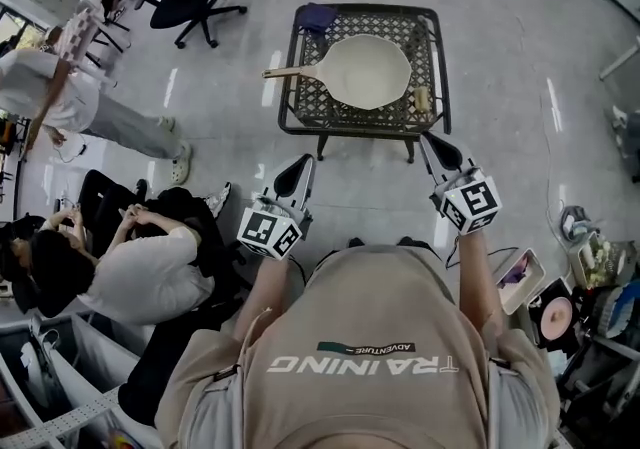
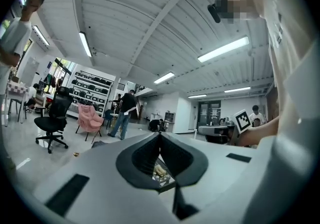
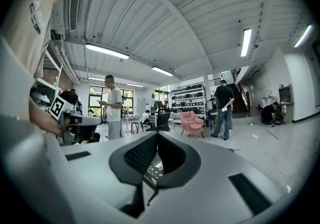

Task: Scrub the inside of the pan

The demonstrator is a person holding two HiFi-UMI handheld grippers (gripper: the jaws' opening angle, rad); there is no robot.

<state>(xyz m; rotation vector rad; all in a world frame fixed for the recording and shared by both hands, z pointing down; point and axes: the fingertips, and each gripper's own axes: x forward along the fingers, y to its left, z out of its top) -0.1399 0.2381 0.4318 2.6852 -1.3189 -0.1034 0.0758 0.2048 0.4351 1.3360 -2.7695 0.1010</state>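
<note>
A white pan [image 1: 365, 70] with a wooden handle [image 1: 285, 71] lies on a small black mesh table [image 1: 440, 67] ahead of me. A dark blue cloth [image 1: 317, 17] sits at the table's far left corner, and a small yellowish object [image 1: 423, 100] rests at its right edge. My left gripper [image 1: 293, 169] and right gripper [image 1: 440, 149] are both held close to my body, short of the table's front edge, and point towards it. In the left gripper view the left gripper [image 2: 160, 135] is shut and empty; the right gripper [image 3: 157, 135] shows the same in its own view.
A black office chair [image 1: 195, 2] stands far left of the table. Two people sit on the floor at my left [image 1: 130, 257], and another person [image 1: 60, 87] stands beyond them. Boxes and clutter [image 1: 590, 267] lie at my right. Bare grey floor surrounds the table.
</note>
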